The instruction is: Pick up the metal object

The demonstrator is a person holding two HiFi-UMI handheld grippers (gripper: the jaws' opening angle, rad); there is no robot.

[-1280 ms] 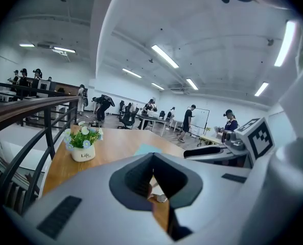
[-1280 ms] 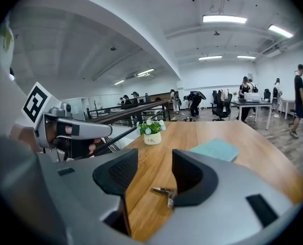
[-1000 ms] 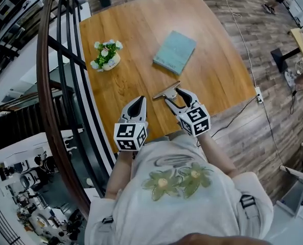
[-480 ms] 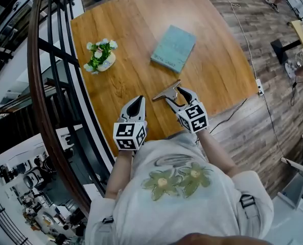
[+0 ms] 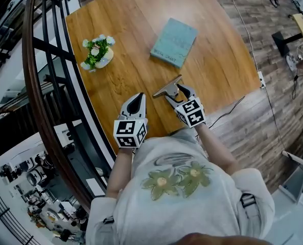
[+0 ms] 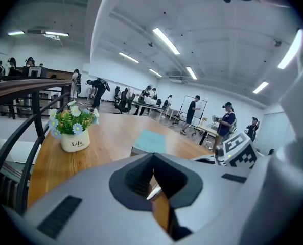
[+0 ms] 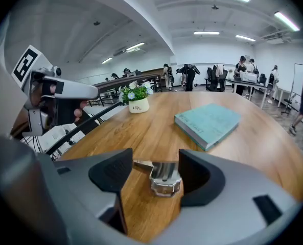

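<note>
The metal object [image 5: 167,88], a flat scraper-like tool with a shiny handle [image 7: 164,177], lies on the wooden table [image 5: 131,24] near its front edge. My right gripper [image 5: 178,92] sits low over the table with the handle between its jaws. Those jaws are opening: the handle lies close to the right pad and a gap shows on the left [image 7: 155,170]. My left gripper [image 5: 140,96] hovers at the table's front edge, left of the tool, its jaws meeting at the tips [image 6: 152,157] with nothing in them.
A teal book [image 5: 174,42] lies beyond the tool. A small white pot of flowers [image 5: 96,52] stands at the table's left side. A dark curved railing [image 5: 44,75] runs along the left. A cable [image 5: 233,108] trails on the floor to the right.
The right gripper's jaws have spread wider around the tool's handle. The tool still lies on the table. The left gripper has barely moved.
</note>
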